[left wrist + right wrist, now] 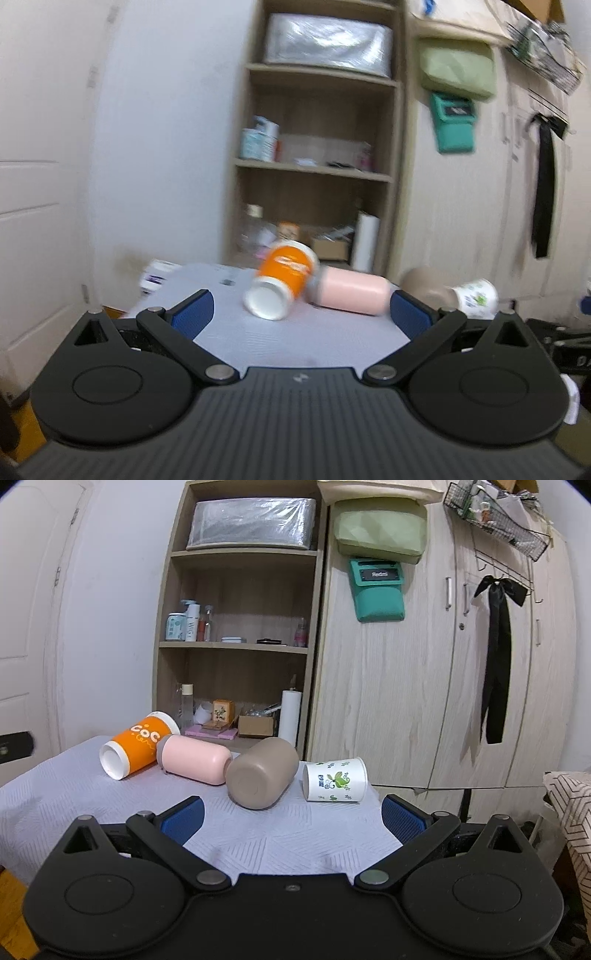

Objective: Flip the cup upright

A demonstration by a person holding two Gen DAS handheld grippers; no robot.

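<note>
Several cups lie on their sides on the pale cloth-covered table (295, 834). An orange paper cup (138, 744) lies at the left with its white base toward me. A pink cup (195, 758) lies beside it, then a taupe cup (262, 777), then a white cup with green leaves (334, 780). The left wrist view is blurred and shows the orange cup (282, 280), pink cup (351, 290), taupe cup (424, 284) and white cup (476, 297). My left gripper (301, 312) is open and empty, short of the orange cup. My right gripper (291, 816) is open and empty, short of the taupe cup.
A wooden shelf unit (236, 627) with bottles and boxes stands behind the table. A wardrobe (424, 683) with a black ribbon is at the right. A white door (26, 646) is at the left. A small white-and-purple object (157, 278) lies at the table's far left corner.
</note>
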